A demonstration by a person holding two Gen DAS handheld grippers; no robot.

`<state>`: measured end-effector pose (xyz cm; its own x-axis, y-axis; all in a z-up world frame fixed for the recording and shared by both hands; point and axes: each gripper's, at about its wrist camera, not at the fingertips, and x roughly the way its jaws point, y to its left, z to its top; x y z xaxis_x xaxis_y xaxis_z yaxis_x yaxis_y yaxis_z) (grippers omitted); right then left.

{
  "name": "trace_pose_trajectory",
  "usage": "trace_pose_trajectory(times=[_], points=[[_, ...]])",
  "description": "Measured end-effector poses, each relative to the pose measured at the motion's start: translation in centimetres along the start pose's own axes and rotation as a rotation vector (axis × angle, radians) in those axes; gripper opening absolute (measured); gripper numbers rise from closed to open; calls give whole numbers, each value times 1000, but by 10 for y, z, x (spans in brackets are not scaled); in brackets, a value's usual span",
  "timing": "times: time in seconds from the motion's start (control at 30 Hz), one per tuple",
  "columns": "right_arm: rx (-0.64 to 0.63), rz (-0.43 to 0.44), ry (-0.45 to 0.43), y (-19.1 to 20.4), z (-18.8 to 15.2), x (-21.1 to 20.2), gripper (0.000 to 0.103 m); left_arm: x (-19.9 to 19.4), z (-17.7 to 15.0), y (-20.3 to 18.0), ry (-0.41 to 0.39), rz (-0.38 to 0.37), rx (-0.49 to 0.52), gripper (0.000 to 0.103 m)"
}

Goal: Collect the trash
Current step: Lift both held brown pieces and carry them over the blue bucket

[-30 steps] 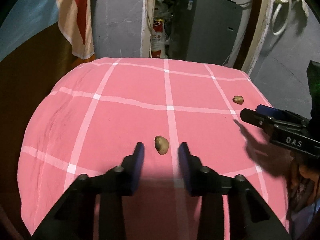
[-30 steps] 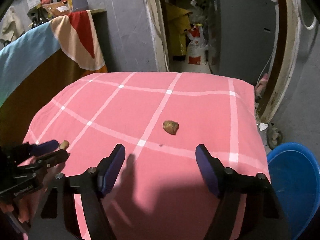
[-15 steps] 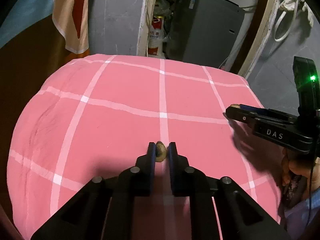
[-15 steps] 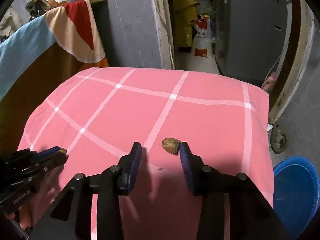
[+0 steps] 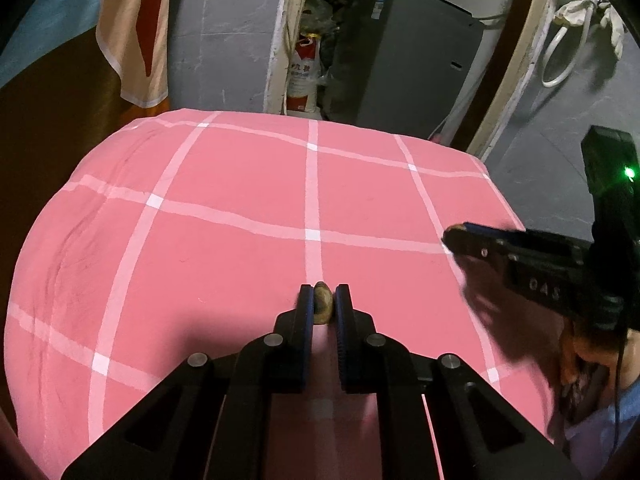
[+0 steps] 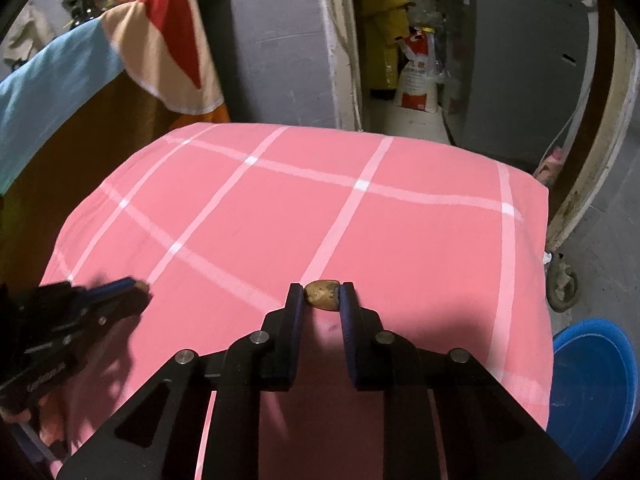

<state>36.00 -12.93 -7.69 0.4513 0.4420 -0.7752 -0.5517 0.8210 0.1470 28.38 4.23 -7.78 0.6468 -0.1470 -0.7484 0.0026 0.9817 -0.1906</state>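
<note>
I have each gripper pinching one brown scrap — left gripper [image 5: 323, 304] and right gripper [image 6: 320, 298] — ready for the blue bin [image 6: 592, 392] beside the surface [image 6: 400, 240].

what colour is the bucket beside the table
Blue bucket; right wrist view shows it best.

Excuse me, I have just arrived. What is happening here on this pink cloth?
A person is collecting trash with a hand-held gripper in each hand. The left gripper is closed on a small brown scrap, and the right gripper is closed on another brown scrap. Both are just above the pink checked cloth. A blue bucket stands on the floor to the right, beside the cloth's edge.
</note>
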Motion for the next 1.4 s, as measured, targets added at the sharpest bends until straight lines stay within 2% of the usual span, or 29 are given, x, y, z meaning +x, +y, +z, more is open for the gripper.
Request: trace_pose_trajectory(times=[0.23,0.47,0.6,0.8,1.17,1.4], points=[[1,45,-60,15,-29,-25,16,-10,-11,-10,-14,-54,1,8],[26,35,-253,28,-57,-74,16,-27,-20,-24,-51,-81,-13,7],[10,10,-387,37,-64,-108,16,-48,-18,-37,-135,-112,-6,7],[9,-37,-544,37,-70,-151,16,-85,-8,-62,-294,-179,33,8],[69,-131,-750,12,-90,-214,16,-132,5,-123,-493,-297,135,8],[95,-243,-828,-12,-110,-252,16,-140,7,-163,-541,-351,187,8]])
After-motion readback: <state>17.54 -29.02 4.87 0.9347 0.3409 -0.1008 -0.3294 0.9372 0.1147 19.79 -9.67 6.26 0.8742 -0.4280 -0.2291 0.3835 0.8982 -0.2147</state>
